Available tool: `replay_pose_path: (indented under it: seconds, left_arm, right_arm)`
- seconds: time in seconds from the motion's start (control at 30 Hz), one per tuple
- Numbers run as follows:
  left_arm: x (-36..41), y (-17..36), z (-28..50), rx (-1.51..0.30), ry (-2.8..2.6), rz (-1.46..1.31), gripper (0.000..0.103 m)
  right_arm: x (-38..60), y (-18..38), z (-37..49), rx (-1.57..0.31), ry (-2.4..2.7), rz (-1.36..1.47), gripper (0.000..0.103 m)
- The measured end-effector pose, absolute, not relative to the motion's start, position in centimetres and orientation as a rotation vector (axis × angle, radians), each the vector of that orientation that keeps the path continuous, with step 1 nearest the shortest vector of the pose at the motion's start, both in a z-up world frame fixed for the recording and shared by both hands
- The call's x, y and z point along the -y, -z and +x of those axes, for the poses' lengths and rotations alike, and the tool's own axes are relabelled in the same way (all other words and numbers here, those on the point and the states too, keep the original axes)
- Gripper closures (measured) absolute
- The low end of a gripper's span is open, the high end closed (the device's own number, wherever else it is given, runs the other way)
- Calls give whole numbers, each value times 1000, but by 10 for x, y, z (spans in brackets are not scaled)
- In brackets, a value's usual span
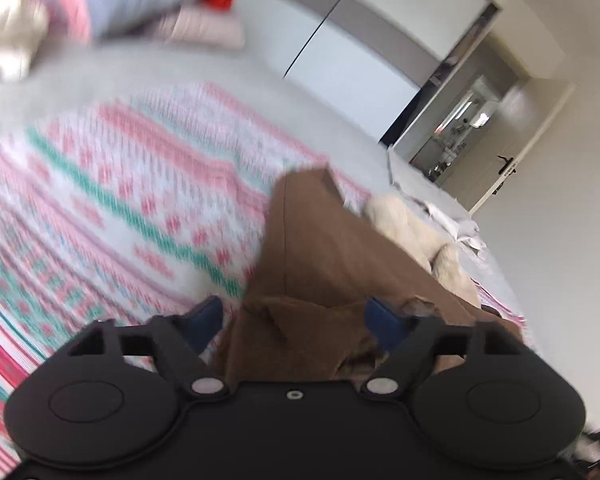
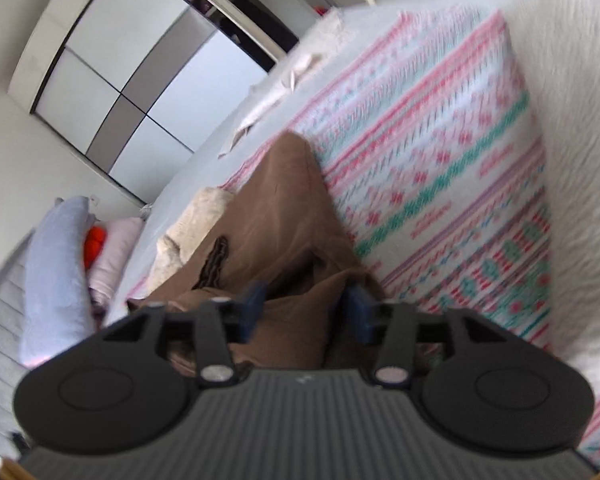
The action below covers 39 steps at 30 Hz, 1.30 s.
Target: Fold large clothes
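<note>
Brown garment (image 1: 320, 256) lying in a long crumpled strip on a patterned blanket (image 1: 112, 184) of pink, white and teal bands, spread over a pale grey bed (image 1: 220, 68). Left gripper (image 1: 296, 320) low over the near end of the brown cloth, blue pads (image 1: 382, 322) set wide apart, bunched fabric lying between them but pressed by neither. Same story for the right gripper (image 2: 306, 306): blue pads (image 2: 358, 310) well apart, a fold of the brown cloth rising up between them, no squeeze on it visible. Far end of the garment tapering to a point away from both cameras, out across the blanket. Cream fluffy fabric (image 1: 416, 236) just beside the brown cloth, partly tucked under its edge. Dark zip or seam (image 2: 216, 260) showing on the garment in the right wrist view. Pale blue pillow (image 2: 56, 280) at the side of the bed, with an orange item (image 2: 94, 248) and a pink pillow (image 2: 116, 252) against it. White fuzzy throw (image 2: 580, 140) along the blanket's other edge. Wardrobe with grey and white sliding panels (image 2: 112, 92) beyond the bed; open doorway and a door with a black handle (image 1: 504, 164) in the left wrist view. Heavy motion blur over blanket and pillows in both views.
</note>
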<state>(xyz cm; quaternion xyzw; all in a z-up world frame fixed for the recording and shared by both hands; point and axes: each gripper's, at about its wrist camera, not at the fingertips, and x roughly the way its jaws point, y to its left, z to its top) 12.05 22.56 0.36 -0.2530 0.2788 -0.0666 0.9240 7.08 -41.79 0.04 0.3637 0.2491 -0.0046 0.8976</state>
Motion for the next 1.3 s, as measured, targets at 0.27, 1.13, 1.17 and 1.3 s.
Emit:
replay_pose_path:
  seconds: [0.27, 1.13, 1.17, 1.3]
  left_arm:
    - [-207, -9, 111, -532, 143, -216, 18]
    - [-184, 22, 182, -594, 117, -453, 40]
    - [-184, 23, 186, -610, 127, -453, 40]
    - [-182, 28, 194, -649, 180, -460, 39]
  right_arm:
    - [395, -23, 52, -441, 16, 448, 20]
    - [427, 13, 129, -454, 47, 675, 27]
    - [420, 13, 131, -481, 51, 609, 27]
    - [393, 20, 141, -556, 96, 425, 26]
